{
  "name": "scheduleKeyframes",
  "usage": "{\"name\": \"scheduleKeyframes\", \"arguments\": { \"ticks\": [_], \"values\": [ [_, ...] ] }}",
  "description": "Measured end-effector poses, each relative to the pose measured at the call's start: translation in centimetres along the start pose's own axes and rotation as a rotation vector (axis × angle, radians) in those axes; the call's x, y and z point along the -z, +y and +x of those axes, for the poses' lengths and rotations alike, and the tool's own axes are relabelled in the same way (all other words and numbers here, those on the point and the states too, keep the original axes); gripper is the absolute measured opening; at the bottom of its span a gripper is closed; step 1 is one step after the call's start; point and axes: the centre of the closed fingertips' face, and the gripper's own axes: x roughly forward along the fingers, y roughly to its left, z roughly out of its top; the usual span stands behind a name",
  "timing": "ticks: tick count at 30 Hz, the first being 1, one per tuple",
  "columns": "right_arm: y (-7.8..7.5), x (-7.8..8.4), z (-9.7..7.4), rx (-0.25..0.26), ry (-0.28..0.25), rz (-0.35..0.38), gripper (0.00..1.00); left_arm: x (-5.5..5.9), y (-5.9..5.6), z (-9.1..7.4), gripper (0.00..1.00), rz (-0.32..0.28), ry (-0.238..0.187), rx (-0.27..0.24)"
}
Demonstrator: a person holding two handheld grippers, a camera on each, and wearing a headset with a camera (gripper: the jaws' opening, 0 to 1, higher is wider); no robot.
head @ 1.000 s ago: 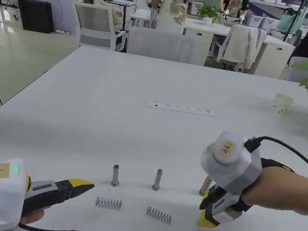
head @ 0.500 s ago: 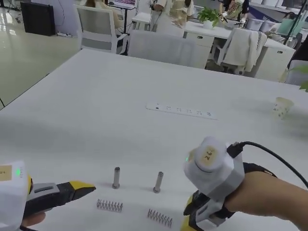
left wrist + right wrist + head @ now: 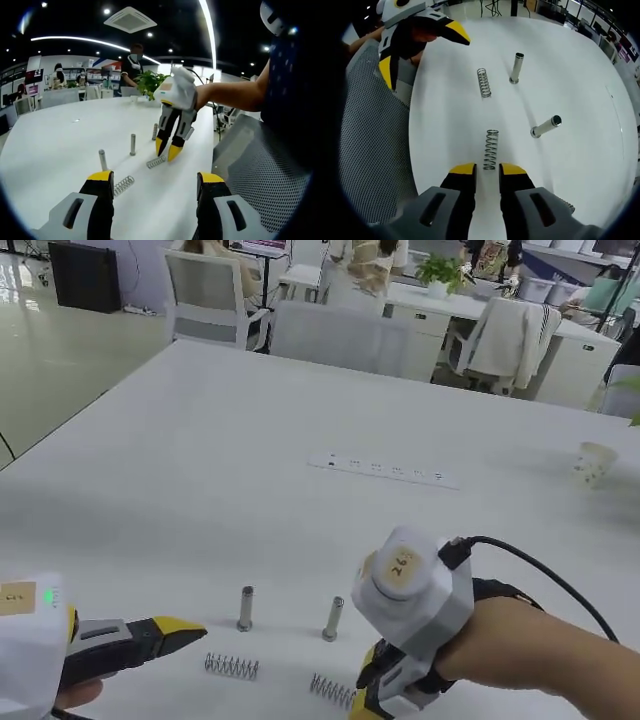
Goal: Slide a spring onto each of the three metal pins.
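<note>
White and smooth, the tabletop (image 3: 200, 440) has a power strip (image 3: 385, 468) lying flat on it. Behind the power strip stand grey chairs (image 3: 340, 335) and a green plant (image 3: 440, 268). A paper cup (image 3: 592, 462) sits off to its side. In front of the power strip two metal pins (image 3: 245, 608) stand up, with two springs (image 3: 231, 667) lying flat beside them. The right hand-held gripper (image 3: 487, 170) is a little open, tips just short of one spring. The left hand-held gripper (image 3: 155, 176) gapes wide, empty.
</note>
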Motion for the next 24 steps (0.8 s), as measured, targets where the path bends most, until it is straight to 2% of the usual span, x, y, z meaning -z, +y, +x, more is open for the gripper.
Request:
{"name": "scheduleKeyframes", "arguments": {
  "ticks": [8,12,24],
  "values": [
    [-0.11,0.30,0.61,0.019,0.033,-0.029,0.13,0.05,-0.10,0.23,0.62,-0.002,0.002,0.006],
    [-0.38,0.35,0.67,0.036,0.044,-0.040,0.09,0.09,-0.13,0.37,0.62,-0.002,0.002,0.009],
    [-0.02,-0.36,0.02,0.030,0.007,-0.041,0.08,0.31,-0.14,0.77,0.60,0.003,0.012,0.022]
  ]
}}
